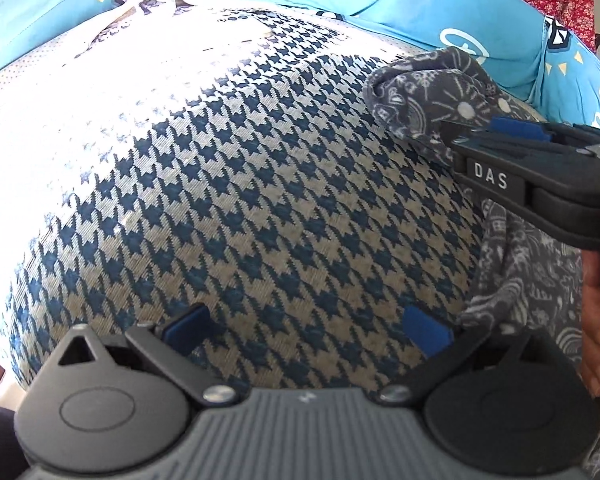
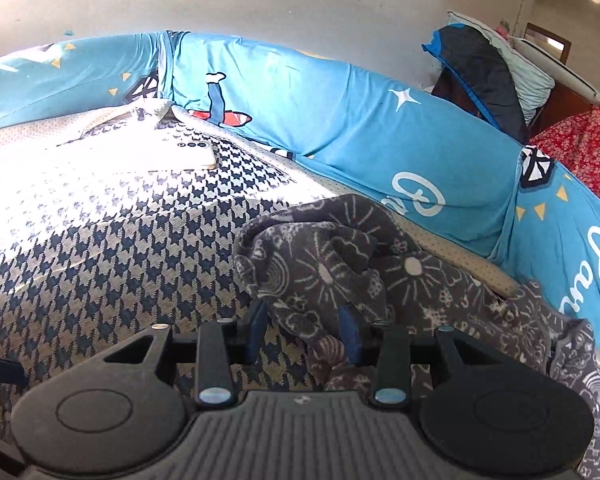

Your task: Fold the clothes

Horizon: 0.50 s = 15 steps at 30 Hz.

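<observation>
1. Right gripper (image 2: pixel 304 334) is pinching the bunched grey white-patterned fabric garment (image 2: pixel 332 264) between its blue pads.
2. Garment is lying on the blue-and-cream houndstooth bedcover (image 1: pixel 260 200).
3. Left gripper (image 1: pixel 306 332) is hovering with fingers apart, empty.

Houndstooth bed cover (image 2: pixel 140 240), sunlit at far end. White phone (image 2: pixel 180 154) lying flat on it. Blue cartoon-print sheet (image 2: pixel 340 128) along the wall. Red floral cloth (image 2: pixel 576 148) beyond.

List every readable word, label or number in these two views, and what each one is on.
"DAS": white letters on the black body of the right claw, seen from the left wrist view.
White looping script on the blue sheet: cut off and curved, roughly "Pa..." at the right edge; not readable for certain.
Phone on the houndstooth cover: no legible marking.
</observation>
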Each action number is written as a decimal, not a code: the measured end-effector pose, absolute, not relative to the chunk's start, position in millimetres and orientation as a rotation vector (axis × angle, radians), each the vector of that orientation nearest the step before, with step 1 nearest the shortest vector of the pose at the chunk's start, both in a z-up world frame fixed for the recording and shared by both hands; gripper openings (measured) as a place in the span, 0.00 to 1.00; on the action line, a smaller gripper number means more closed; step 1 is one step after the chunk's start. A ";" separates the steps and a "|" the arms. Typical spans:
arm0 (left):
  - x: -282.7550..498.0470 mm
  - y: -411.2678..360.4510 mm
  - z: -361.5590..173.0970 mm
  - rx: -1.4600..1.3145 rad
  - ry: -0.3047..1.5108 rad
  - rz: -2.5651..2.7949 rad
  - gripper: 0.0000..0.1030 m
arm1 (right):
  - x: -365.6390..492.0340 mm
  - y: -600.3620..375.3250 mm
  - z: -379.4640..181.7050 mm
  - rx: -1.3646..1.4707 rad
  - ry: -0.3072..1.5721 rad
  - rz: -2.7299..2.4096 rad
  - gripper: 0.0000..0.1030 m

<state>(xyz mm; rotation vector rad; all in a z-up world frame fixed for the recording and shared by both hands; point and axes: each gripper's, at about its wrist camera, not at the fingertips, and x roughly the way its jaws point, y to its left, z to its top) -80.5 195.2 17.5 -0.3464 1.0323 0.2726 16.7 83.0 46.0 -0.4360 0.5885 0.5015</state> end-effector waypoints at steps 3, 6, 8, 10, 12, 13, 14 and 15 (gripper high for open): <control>-80.3 196.4 17.0 -0.339 1.039 0.277 1.00 | 21.3 95.8 41.2 -0.483 0.567 0.536 0.37; -81.9 199.3 17.4 -0.346 1.037 0.288 1.00 | 29.9 106.7 33.2 -0.527 0.577 0.573 0.38; -83.5 203.5 18.1 -0.356 1.038 0.299 1.00 | 38.3 112.8 25.7 -0.548 0.598 0.583 0.38; -85.8 207.1 18.8 -0.368 1.037 0.306 1.00 | 45.5 116.6 18.2 -0.562 0.613 0.580 0.38; -88.2 209.5 19.8 -0.371 1.036 0.313 1.00 | 50.5 119.6 12.0 -0.573 0.624 0.584 0.38; -88.9 210.0 20.2 -0.370 1.037 0.315 1.00 | 52.4 121.4 9.0 -0.581 0.627 0.586 0.38; -89.4 210.3 20.5 -0.369 1.037 0.317 1.00 | 53.6 123.1 6.0 -0.592 0.628 0.586 0.38; -89.5 210.0 20.8 -0.368 1.038 0.319 1.00 | 54.5 124.8 3.2 -0.603 0.627 0.586 0.38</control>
